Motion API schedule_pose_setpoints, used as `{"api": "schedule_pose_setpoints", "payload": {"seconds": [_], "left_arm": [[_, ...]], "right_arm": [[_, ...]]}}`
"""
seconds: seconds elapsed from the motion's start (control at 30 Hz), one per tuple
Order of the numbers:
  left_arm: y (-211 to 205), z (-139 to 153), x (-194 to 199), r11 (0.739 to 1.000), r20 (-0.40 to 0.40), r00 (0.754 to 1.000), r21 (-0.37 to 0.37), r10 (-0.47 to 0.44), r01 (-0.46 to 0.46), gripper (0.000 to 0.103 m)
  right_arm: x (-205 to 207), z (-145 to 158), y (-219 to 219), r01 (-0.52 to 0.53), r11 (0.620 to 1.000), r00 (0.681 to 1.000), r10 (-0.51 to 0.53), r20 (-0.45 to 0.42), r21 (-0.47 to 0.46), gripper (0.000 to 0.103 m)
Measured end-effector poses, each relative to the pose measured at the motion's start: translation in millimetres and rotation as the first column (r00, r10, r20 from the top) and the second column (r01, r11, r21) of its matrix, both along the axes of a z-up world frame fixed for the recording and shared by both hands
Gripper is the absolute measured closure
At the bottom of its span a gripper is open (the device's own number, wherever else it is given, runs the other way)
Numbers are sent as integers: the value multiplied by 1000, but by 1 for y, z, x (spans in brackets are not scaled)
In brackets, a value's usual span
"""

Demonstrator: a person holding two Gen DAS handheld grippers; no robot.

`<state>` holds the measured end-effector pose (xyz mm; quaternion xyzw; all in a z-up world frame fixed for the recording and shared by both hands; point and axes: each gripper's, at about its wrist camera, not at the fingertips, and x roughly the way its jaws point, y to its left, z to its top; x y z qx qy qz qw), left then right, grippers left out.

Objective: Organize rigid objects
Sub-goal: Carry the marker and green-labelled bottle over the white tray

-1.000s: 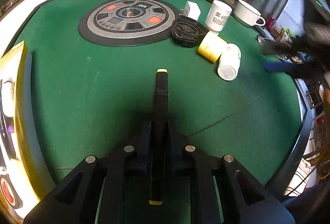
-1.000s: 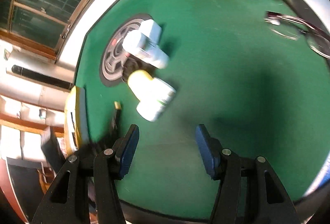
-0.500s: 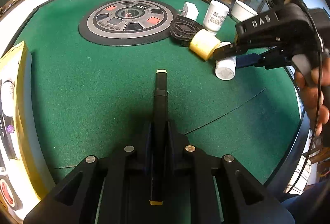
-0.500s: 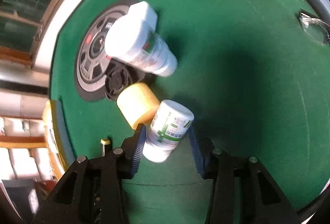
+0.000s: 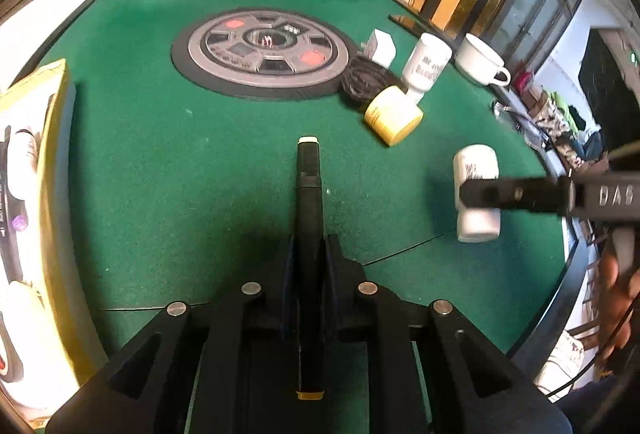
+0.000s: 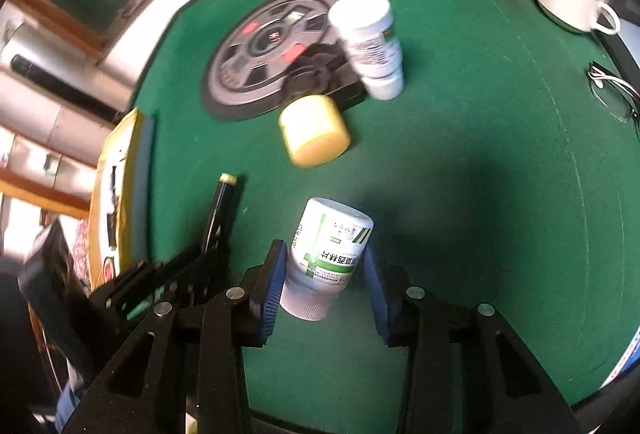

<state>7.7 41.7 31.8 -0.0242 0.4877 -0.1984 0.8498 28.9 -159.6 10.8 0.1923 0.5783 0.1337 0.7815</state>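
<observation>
So the right tongs [image 6: 322, 280] are clamping the white plastic pill bottle with the green label [image 6: 326, 258], having just been closing on it; it's sitting right between the blue pads [image 6: 274, 280], long axis running along the fingers, cap end back toward the palm, seemingly lifted off the green felt desk [image 6: 480, 174]; the left tongs [image 5: 308, 266] are pinching together on a black marker with a pale cap [image 5: 308, 202], off to the bottle's left; the yellow round tub [image 6: 314, 130] is lying just ahead.
</observation>
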Motion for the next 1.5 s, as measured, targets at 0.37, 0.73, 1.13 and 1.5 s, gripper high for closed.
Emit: {"api": "schedule_pose_setpoints", "payload": {"seconds": [0.37,0.73,1.13,1.5], "left_arm": [[21,31,-17,998,69,996,-25,57,-56,91],[77,53,-38,983,110,978,-52,179,-174,91],[156,58,-62,948,126,940,-44,319,-316,91],[208,44,-63,925,102,919,-39,381,-379,91]], "right_arm": [[-10,23,32,-88,996,993,87,77,7,68],[-21,43,77,-182,983,974,178,141,13,68],[-23,57,143,-277,960,945,266,193,35,68],[-17,65,214,-377,926,904,363,227,20,68]]}}
